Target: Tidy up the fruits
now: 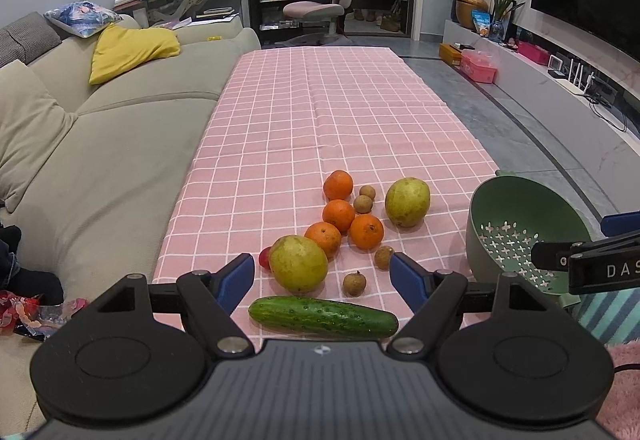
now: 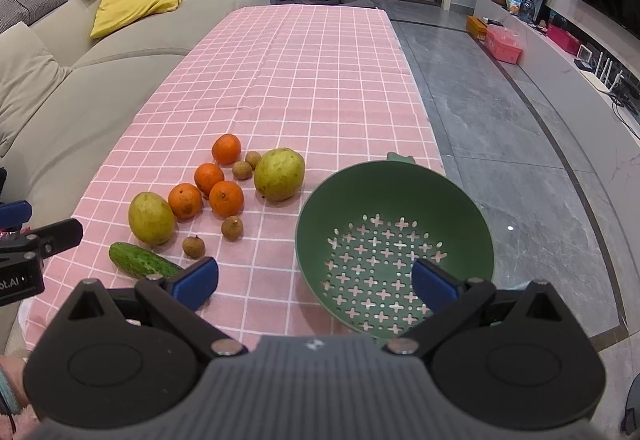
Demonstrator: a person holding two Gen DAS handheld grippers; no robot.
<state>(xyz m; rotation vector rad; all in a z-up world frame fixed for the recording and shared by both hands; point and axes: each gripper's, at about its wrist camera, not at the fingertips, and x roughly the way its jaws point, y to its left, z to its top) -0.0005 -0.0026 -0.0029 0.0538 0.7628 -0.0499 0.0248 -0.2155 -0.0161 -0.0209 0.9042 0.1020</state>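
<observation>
Left wrist view: left gripper (image 1: 322, 274) spread wide and empty, jaws flanking the fruit heap on the pink checked surface (image 1: 320, 112); cucumber (image 1: 323, 317) just under the jaws, long axis crosswise to them; near pear (image 1: 298, 263) just ahead between the tips, a red fruit (image 1: 264, 257) peeking out beside the left jaw; oranges (image 1: 366, 231) and small brown longans (image 1: 354, 283) a little further forward. Green colander (image 1: 520, 228) off to the right, empty. Right wrist view: right gripper (image 2: 315, 278) likewise open, holding nothing, right jaw over the colander (image 2: 394, 240), fruit ahead and left of the jaws. Likely the left nearer the fruit, the right nearer the bowl. Red fruit hidden here; colander floor fully shown only here.
</observation>
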